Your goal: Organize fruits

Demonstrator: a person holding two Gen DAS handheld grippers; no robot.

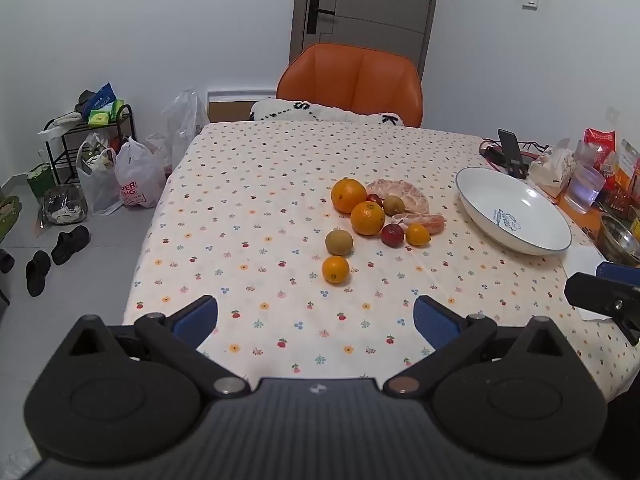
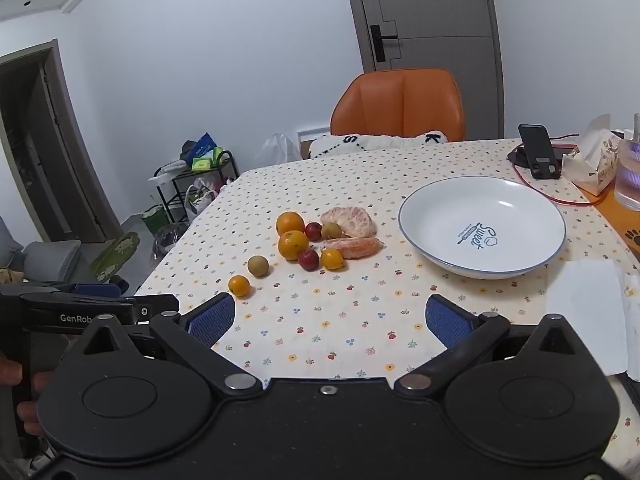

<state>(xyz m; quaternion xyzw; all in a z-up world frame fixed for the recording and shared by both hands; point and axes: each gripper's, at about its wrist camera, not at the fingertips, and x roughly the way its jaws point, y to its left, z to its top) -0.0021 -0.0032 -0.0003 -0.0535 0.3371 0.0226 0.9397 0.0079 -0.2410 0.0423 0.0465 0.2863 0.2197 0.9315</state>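
A cluster of fruit lies mid-table on the flowered cloth: two big oranges (image 1: 349,195) (image 2: 293,245), a small orange (image 1: 335,269) (image 2: 239,285) nearest me, a brownish round fruit (image 1: 339,242) (image 2: 258,265), a red fruit (image 1: 392,235) (image 2: 308,259), peeled citrus pieces (image 1: 400,192) (image 2: 352,222). An empty white plate (image 1: 480,184) (image 2: 436,208) sits to their right. My left gripper (image 1: 316,318) hangs open over the near table edge, short of the fruit. My right gripper (image 2: 330,318) is open too, nothing between its blue pads.
An orange chair (image 1: 350,82) stands behind the table. A phone on a stand (image 2: 538,152), a tissue box (image 2: 592,164), a glass (image 2: 630,176) and snack packs crowd the right side. White paper (image 2: 584,312) lies near the right edge. Bags, a rack and shoes sit on the floor at left.
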